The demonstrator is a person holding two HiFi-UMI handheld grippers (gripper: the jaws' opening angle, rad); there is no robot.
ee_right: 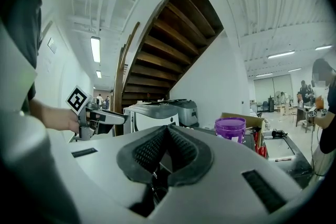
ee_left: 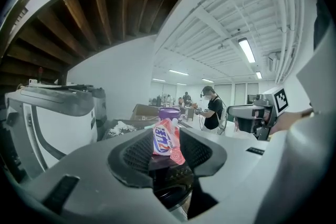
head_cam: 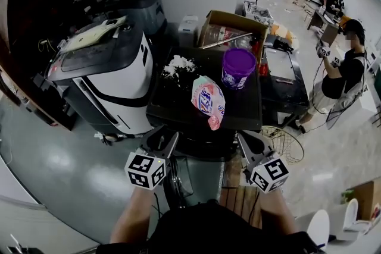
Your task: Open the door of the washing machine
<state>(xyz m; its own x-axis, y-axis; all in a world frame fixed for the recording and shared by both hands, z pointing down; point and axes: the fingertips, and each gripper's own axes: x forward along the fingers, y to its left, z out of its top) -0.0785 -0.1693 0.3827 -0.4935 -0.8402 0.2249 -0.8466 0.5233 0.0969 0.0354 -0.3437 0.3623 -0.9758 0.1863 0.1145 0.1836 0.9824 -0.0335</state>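
The washing machine (head_cam: 172, 105) is a dark unit with a flat black top, straight ahead of me; I cannot make out its door. A pink-and-white detergent pouch (head_cam: 208, 101), a purple bucket (head_cam: 238, 67) and a heap of white powder (head_cam: 178, 65) rest on the top. My left gripper (head_cam: 168, 143) hangs at the top's near edge, open, with nothing between its jaws; the pouch (ee_left: 165, 141) shows beyond the gap. My right gripper (head_cam: 243, 143) is beside it at the same edge, shut and holding nothing, its pads (ee_right: 152, 147) meeting.
A white-and-grey machine (head_cam: 107, 77) stands close on the left, with a grey bin behind it. A cardboard box (head_cam: 235, 27) sits at the back. A fan guard (head_cam: 286, 144) lies on the floor to the right, near a standing person (head_cam: 342, 74). A wooden staircase (ee_right: 173, 34) rises overhead.
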